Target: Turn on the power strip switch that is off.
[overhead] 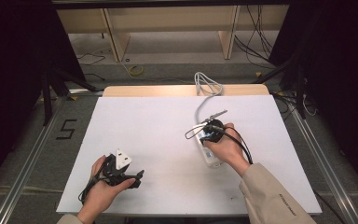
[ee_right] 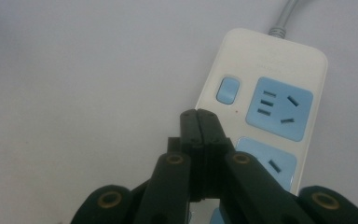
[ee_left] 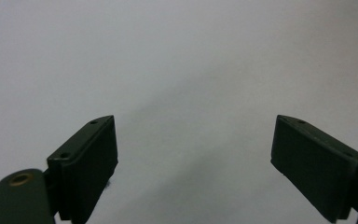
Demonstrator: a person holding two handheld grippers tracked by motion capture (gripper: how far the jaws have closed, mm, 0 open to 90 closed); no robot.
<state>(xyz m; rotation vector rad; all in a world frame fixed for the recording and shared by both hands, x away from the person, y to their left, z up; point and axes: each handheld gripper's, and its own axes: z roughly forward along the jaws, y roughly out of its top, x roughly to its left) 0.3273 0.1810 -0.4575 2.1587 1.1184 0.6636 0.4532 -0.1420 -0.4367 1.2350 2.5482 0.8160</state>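
Note:
A white power strip (ee_right: 270, 70) with light-blue sockets and a blue rocker switch (ee_right: 228, 90) lies on the white table (overhead: 158, 135). In the high view the strip (overhead: 210, 161) sits right of centre, partly under a person's right hand. My right gripper (ee_right: 199, 116) is shut with nothing between its jaws, its tip just left of the strip's edge, close below the switch. From above, that right gripper (overhead: 212, 135) hangs over the strip's far end. My left gripper (overhead: 138, 179) rests at the front left, held open, and my left gripper (ee_left: 193, 140) has bare table between its jaws.
The strip's grey cable (overhead: 208, 85) runs to the table's back edge and coils over a wooden board (overhead: 168, 90). Beyond are a floor with loose wires, wooden shelving (overhead: 168, 28) and dark curtains on both sides. Metal rails (overhead: 32, 154) flank the table.

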